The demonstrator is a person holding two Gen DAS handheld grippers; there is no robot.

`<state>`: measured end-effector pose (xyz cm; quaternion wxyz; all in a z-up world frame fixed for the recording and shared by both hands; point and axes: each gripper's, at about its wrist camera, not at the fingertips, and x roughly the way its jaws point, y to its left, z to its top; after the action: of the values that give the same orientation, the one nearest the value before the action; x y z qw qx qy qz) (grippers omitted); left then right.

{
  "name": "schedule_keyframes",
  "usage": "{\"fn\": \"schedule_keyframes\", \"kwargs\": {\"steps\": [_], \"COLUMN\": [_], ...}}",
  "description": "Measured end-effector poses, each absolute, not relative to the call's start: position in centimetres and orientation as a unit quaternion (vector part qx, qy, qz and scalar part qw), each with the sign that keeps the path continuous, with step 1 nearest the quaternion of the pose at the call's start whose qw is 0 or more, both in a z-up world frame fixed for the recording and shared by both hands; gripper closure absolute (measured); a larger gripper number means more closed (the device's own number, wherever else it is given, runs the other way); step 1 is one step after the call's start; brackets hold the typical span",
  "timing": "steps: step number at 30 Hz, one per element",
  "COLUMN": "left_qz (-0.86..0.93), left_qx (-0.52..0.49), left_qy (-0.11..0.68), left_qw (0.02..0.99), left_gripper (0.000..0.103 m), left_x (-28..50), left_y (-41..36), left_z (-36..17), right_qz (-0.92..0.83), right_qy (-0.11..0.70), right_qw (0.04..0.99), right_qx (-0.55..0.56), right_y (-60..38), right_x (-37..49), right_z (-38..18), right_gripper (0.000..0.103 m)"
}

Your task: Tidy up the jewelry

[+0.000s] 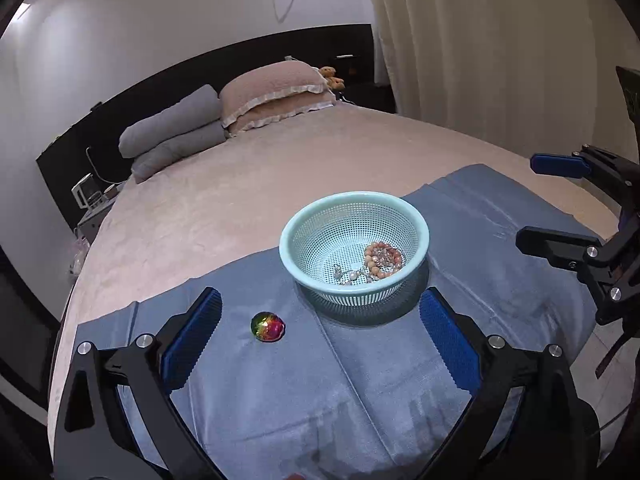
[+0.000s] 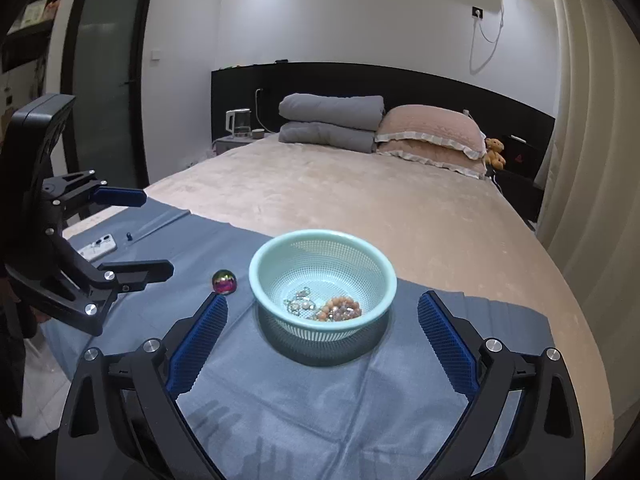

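Note:
A pale green mesh basket (image 1: pixel 304 216) (image 2: pixel 384 280) sits on a blue cloth on the bed. Inside lie a pink bead bracelet (image 1: pixel 382 256) (image 2: pixel 340 307) and a silver pearl piece (image 1: pixel 352 275) (image 2: pixel 299 301). An iridescent round jewel (image 1: pixel 268 326) (image 2: pixel 224 281) lies on the cloth left of the basket. My left gripper (image 1: pixel 320 300) is open and empty, just short of the jewel and basket; it also shows at the left of the right wrist view (image 2: pixel 154 234). My right gripper (image 2: pixel 322 302) is open and empty, in front of the basket; it also shows at the right of the left wrist view (image 1: pixel 524 200).
The blue cloth (image 1: pixel 320 380) (image 2: pixel 320 400) covers the near end of a beige bed (image 1: pixel 280 168) (image 2: pixel 360 192). Pillows (image 2: pixel 428 136) and folded grey bedding (image 2: pixel 328 122) lie at the headboard. A white phone (image 2: pixel 98 247) lies on the cloth's far left. Curtains (image 2: pixel 592 120) hang at right.

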<state>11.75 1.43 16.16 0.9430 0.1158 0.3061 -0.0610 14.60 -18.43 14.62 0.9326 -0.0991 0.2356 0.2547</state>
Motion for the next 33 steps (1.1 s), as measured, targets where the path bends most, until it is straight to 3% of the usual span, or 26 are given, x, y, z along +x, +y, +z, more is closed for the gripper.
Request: {"fn": "schedule_keyframes", "kwargs": {"steps": [16, 25, 33], "left_qz": [-0.026, 0.006, 0.012], "left_qx": [0.021, 0.016, 0.031], "left_qy": [0.305, 0.302, 0.312], "left_qw": [0.952, 0.953, 0.95], "left_gripper": [0.006, 0.006, 0.006], "left_x": [3.1, 0.5, 0.3], "left_y": [2.9, 2.1, 1.3], "left_z": [10.0, 7.5, 6.7], "right_qz": [0.196, 0.129, 0.091], "right_qy": [0.23, 0.268, 0.294], "right_qw": [0.952, 0.955, 0.951], "right_qx": [-0.052, 0.022, 0.007], "right_y": [-19.6, -21.7, -21.3], "right_x": [7.2, 6.0, 5.6], "right_z": [8.7, 5.2, 3.7], "right_gripper": [0.008, 0.008, 0.008]}}
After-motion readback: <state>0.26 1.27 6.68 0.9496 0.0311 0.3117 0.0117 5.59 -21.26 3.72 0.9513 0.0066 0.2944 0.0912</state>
